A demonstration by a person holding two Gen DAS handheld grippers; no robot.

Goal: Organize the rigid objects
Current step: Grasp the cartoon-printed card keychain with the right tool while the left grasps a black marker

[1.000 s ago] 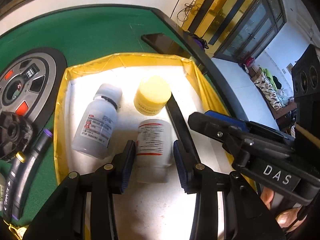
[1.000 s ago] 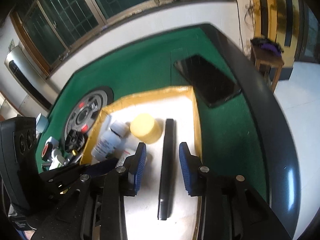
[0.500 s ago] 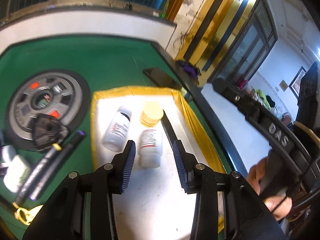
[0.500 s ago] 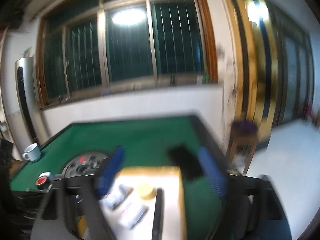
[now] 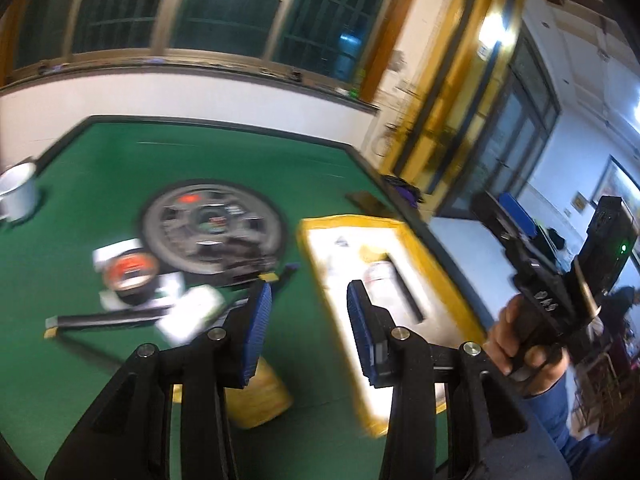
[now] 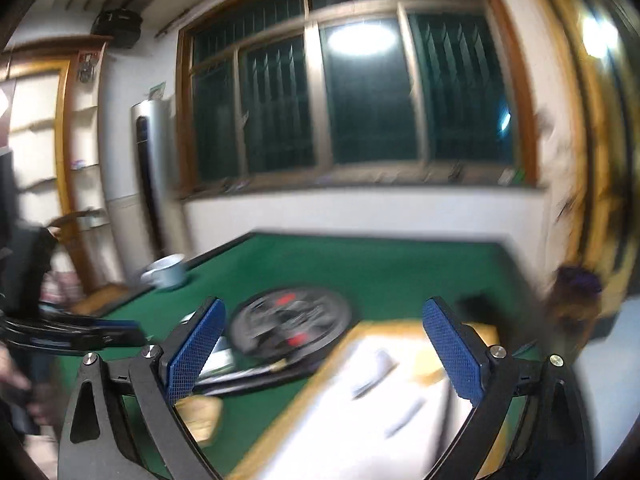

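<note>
Both our grippers, left [image 5: 308, 312] and right [image 6: 322, 348], hang empty with jaws spread above the green table [image 5: 100, 168]; a white bottle [image 5: 380, 280] and black bar [image 5: 406, 288] lie in the yellow-rimmed tray [image 5: 436, 268].

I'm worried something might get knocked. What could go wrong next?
The pictures are blurry, so aim may be off. The left gripper is open over the table's clutter, and could bump the white box while reaching. The right gripper is wide open above the yellow-edged tray, and might clip its rim coming down.
</note>
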